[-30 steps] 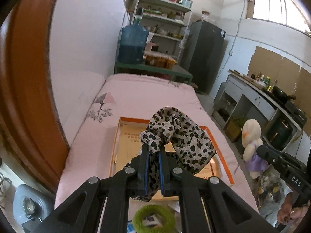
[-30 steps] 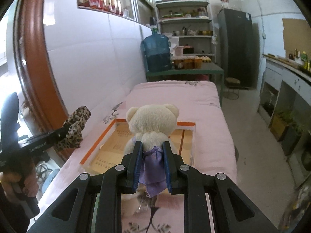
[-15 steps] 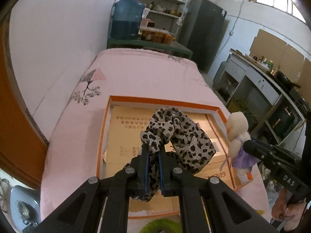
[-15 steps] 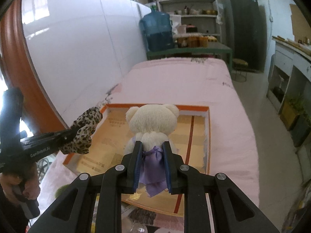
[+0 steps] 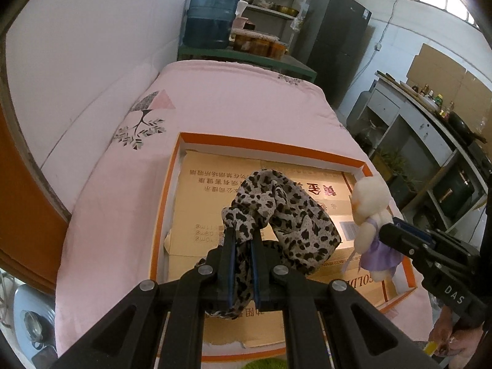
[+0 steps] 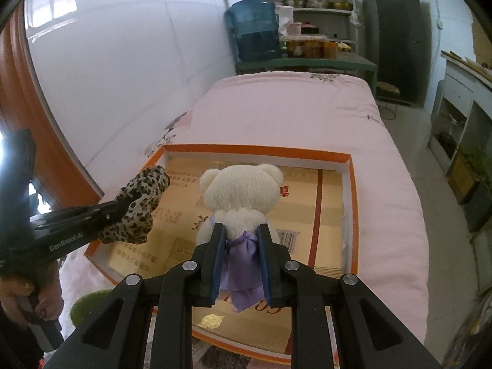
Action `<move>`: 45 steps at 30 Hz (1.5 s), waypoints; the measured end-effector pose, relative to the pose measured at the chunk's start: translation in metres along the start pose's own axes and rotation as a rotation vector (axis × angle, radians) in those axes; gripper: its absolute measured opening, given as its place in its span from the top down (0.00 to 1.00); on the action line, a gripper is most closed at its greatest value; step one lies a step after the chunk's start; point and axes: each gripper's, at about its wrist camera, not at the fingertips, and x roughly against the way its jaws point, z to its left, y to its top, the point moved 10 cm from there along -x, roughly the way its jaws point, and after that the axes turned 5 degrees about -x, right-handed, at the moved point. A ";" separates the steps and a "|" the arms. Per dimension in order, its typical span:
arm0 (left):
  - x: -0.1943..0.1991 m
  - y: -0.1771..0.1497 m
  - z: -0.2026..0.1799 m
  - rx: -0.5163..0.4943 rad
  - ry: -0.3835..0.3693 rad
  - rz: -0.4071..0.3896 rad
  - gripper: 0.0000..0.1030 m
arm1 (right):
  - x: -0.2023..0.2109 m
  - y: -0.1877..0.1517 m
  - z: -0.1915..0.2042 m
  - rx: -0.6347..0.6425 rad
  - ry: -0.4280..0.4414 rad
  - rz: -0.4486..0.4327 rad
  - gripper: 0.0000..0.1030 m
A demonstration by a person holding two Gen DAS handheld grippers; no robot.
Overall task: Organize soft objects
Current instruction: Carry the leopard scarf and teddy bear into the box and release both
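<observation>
My left gripper [image 5: 243,240] is shut on a leopard-print scrunchie [image 5: 286,212] and holds it above the orange-rimmed cardboard box [image 5: 264,146] on the pink bed. The scrunchie also shows in the right wrist view [image 6: 138,206], over the box's left side. My right gripper [image 6: 241,233] is shut on a cream teddy bear in a purple dress [image 6: 241,190], held upright above the box [image 6: 258,149]. In the left wrist view the bear [image 5: 370,212] hangs over the box's right part.
The pink bed [image 6: 292,107] runs along a white wall. A blue water jug [image 6: 255,30], shelves and a dark fridge [image 6: 396,30] stand beyond it. A green fuzzy object [image 6: 83,306] lies near the box's front left corner. Cabinets line the right side.
Both grippers have moved forward over the box with their loads. The bear now hangs over the box's right part, the scrunchie over its left.
</observation>
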 end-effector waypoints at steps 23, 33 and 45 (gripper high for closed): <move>-0.027 -0.011 0.004 0.019 -0.013 0.059 0.92 | -0.033 -0.009 -0.016 -0.024 -0.046 0.074 0.79; -0.038 -0.019 0.008 0.036 -0.021 0.091 0.89 | -0.039 -0.012 -0.017 -0.033 -0.035 0.085 0.74; -0.025 -0.015 -0.001 0.050 -0.096 0.060 0.55 | -0.027 -0.011 -0.017 -0.033 -0.028 0.059 0.51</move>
